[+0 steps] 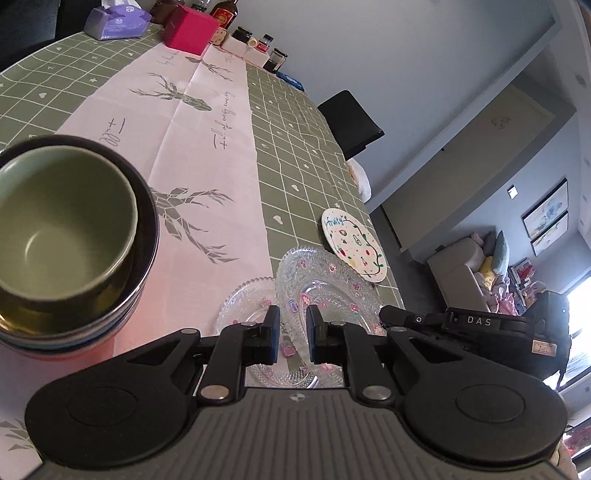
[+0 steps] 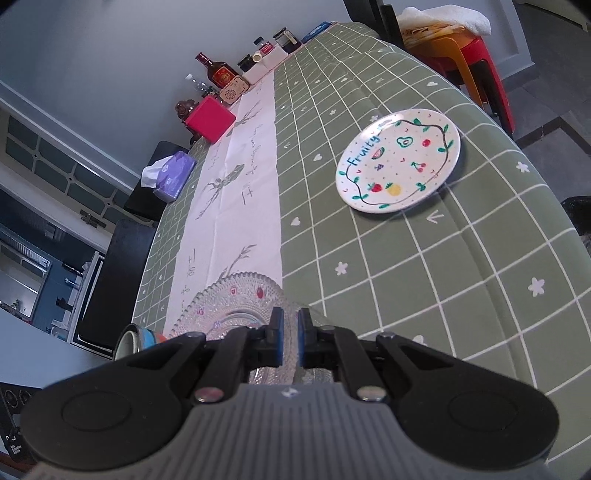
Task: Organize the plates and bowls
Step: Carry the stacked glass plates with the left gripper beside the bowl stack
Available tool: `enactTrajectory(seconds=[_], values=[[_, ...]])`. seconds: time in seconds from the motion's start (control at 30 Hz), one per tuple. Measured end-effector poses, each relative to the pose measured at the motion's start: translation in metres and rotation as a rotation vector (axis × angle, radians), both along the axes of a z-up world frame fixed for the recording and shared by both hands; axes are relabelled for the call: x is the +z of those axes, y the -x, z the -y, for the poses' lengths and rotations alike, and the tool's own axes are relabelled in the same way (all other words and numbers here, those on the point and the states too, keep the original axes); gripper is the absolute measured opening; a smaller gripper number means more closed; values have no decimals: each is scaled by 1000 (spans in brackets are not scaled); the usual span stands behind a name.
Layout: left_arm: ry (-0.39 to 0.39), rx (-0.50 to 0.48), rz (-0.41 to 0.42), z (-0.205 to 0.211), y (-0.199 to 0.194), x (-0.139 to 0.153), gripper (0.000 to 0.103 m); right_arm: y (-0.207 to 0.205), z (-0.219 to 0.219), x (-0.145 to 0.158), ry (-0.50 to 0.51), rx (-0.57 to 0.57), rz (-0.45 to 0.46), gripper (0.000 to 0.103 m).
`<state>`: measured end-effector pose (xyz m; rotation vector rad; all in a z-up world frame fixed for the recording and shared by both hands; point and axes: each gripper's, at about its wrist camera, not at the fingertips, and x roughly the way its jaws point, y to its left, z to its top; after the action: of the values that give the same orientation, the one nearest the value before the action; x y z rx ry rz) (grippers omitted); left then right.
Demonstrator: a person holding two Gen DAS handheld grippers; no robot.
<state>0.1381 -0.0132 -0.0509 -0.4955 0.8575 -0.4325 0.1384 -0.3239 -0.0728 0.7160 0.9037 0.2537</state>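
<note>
A stack of bowls (image 1: 70,236) with a green bowl on top stands at the left of the left wrist view. Two clear glass plates with pink flowers overlap: the upper one (image 1: 328,291) is tilted over the lower one (image 1: 247,306). My right gripper (image 2: 290,339) is shut on the rim of the upper glass plate (image 2: 236,306). My left gripper (image 1: 293,338) hovers over the glass plates, jaws narrowly apart and empty. A white "Fruity" plate (image 2: 399,162) lies flat on the green cloth; it also shows in the left wrist view (image 1: 354,245).
A pink table runner (image 1: 192,140) runs down the green checked tablecloth (image 2: 424,266). A red box (image 1: 190,29), a tissue pack (image 1: 116,22), bottles and jars (image 1: 255,44) stand at the far end. A black chair (image 1: 351,122) and stacked stools (image 2: 461,55) stand beside the table.
</note>
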Motion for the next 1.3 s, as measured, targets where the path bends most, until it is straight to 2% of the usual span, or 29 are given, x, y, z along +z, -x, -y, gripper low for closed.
enactTrajectory(seconds=[0.23, 0.47, 1.0, 1.3], values=[[-47, 38, 9, 3, 12, -20, 16, 2, -5, -21, 9, 29, -3, 5], [-79, 63, 4, 6, 16, -35, 16, 1, -12, -27, 69, 47, 20, 5], [-97, 79, 18, 5, 18, -39, 16, 1, -21, -31, 119, 54, 38, 6], [-97, 76, 18, 6, 18, -39, 16, 0, -25, -28, 152, 56, 50, 11]])
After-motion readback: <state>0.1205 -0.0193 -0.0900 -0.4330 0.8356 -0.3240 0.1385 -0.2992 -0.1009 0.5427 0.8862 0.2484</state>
